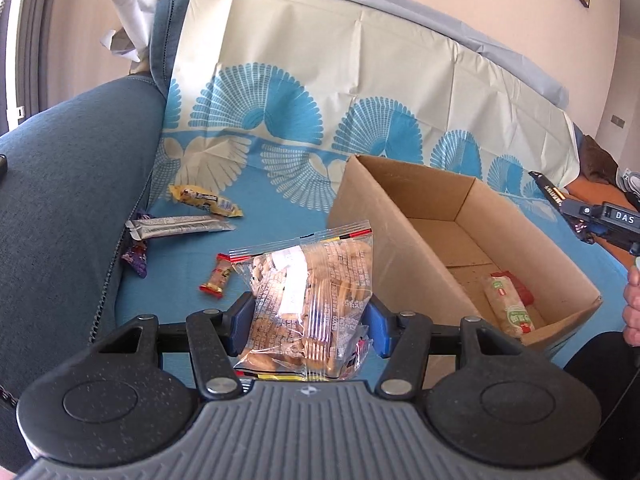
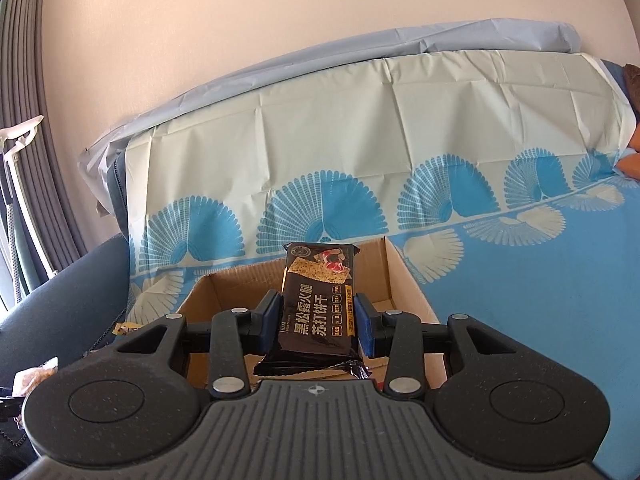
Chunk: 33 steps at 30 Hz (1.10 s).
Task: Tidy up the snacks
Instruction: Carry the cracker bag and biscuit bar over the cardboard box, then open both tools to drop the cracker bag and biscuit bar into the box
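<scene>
Left tongs (image 1: 308, 322): closed on a clear zip bag of biscuits (image 1: 310, 300), my blue pads (image 1: 243, 322) pressing its two sides; the bag stands upright, its red-striped zip seal on top, a white label on the front, brown round biscuits showing through.
Left tongs position: held over the blue patterned cover (image 1: 280, 236), just left of the cardboard box (image 1: 400, 240), pointing toward the sofa back.
Loose snacks: to the left on the cover lie a purple wrapper (image 1: 136, 260) against the sofa arm, a long silver bar (image 1: 180, 227), a yellow packet (image 1: 206, 200) and a small red-and-orange candy (image 1: 218, 278), all apart from my tongs.
Box contents: a green-and-white packet (image 1: 508, 304) lies in the near right corner with something red (image 1: 518, 286) beside it.
Right tongs (image 2: 318, 320): clamped on a black cracker pack (image 2: 316, 304), pads on its long edges; the pack stands on end, gold characters down its face, a cracker-and-ham picture at the top, the bottom seam crumpled.
Right tongs position: raised above the open cardboard box (image 2: 412, 280), aimed at the draped cover (image 2: 520, 280); in the left view my right tongs (image 1: 576, 210) come in from the right edge, my hand (image 1: 632, 304) on the handle.
</scene>
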Each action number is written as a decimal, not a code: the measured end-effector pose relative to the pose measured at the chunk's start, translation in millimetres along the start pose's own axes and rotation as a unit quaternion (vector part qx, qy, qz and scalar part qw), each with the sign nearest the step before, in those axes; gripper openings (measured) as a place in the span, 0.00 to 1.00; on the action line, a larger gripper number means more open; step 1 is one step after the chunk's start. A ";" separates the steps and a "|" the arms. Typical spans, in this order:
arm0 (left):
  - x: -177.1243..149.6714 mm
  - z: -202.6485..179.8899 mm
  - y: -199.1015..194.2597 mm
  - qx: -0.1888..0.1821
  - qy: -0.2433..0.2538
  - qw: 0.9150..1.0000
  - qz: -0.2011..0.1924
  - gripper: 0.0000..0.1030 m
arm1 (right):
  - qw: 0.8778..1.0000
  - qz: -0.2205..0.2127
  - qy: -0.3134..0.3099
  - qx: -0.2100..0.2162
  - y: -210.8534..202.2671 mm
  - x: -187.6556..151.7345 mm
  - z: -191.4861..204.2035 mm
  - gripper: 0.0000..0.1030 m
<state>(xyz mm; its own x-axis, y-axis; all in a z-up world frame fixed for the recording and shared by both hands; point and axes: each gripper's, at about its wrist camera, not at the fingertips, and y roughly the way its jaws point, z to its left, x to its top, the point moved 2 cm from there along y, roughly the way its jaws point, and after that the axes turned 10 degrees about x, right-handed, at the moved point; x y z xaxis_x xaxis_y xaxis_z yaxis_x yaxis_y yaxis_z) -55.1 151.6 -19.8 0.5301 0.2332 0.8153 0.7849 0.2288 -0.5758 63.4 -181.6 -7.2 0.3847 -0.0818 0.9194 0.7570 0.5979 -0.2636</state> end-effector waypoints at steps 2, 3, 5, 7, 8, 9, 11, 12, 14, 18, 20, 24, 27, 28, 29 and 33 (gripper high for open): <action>-0.4 -10.2 -3.2 -0.006 -0.011 1.000 0.001 0.60 | 1.000 0.001 0.008 0.005 1.2 0.3 -3.5 0.40; -0.2 -15.9 -4.3 -0.011 -0.018 1.000 0.000 0.60 | 1.000 0.002 0.012 0.008 2.2 0.7 -5.8 0.40; 1.5 -30.6 -3.3 -0.016 -0.024 1.000 0.003 0.60 | 1.000 0.004 0.017 0.012 3.7 0.2 -9.2 0.40; 4.4 -49.0 -2.0 -0.023 -0.016 1.000 0.003 0.60 | 1.000 0.007 0.019 0.018 5.3 0.6 -11.7 0.40; 7.2 -58.7 -1.3 -0.029 -0.011 1.000 0.001 0.60 | 1.000 0.008 0.020 0.020 6.0 0.3 -12.3 0.40; 10.5 -68.5 -0.8 -0.036 -0.008 0.999 0.000 0.60 | 1.000 0.008 0.020 0.022 6.6 0.2 -12.7 0.40; 18.9 -86.6 0.7 -0.052 -0.004 0.999 -0.004 0.60 | 0.999 0.009 0.022 0.026 7.8 0.3 -14.2 0.40; 23.7 -96.7 1.3 -0.058 -0.001 0.998 -0.008 0.60 | 0.999 0.009 0.024 0.027 8.1 0.2 -14.9 0.40; 34.6 -114.9 3.0 -0.070 0.004 0.997 -0.015 0.60 | 0.999 0.008 0.029 0.028 8.7 0.2 -17.3 0.40; 53.9 -146.4 7.7 -0.087 0.011 0.996 -0.027 0.60 | 0.999 0.002 0.042 0.030 8.9 0.7 -22.6 0.40; 60.3 -159.8 10.1 -0.092 0.019 0.995 -0.032 0.60 | 0.999 0.001 0.046 0.029 9.1 0.3 -23.2 0.40; 66.7 -174.9 18.8 -0.095 0.018 0.995 -0.030 0.60 | 0.999 0.001 0.042 0.029 8.9 -1.7 -21.6 0.40; 65.0 -179.0 23.9 -0.094 0.010 0.995 -0.021 0.60 | 0.999 0.002 0.042 0.029 9.1 -1.8 -21.9 0.40; 64.1 -180.4 25.4 -0.094 0.011 0.995 -0.018 0.60 | 0.999 0.002 0.044 0.029 9.2 -1.8 -22.1 0.40; 62.9 -181.1 26.5 -0.094 0.013 0.995 -0.015 0.60 | 0.999 0.002 0.045 0.029 9.1 -2.0 -22.2 0.40; 60.3 -182.1 29.5 -0.091 0.016 0.996 -0.008 0.61 | 0.999 0.001 0.046 0.028 8.8 -1.8 -22.4 0.40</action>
<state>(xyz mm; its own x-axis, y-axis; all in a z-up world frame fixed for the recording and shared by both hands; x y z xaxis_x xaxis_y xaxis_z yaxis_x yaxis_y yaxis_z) 58.4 0.4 23.6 0.5249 0.2008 0.8271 0.8368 0.0557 -0.5446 81.2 -194.0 -17.6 0.4349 -0.1525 0.8874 0.7265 0.6417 -0.2458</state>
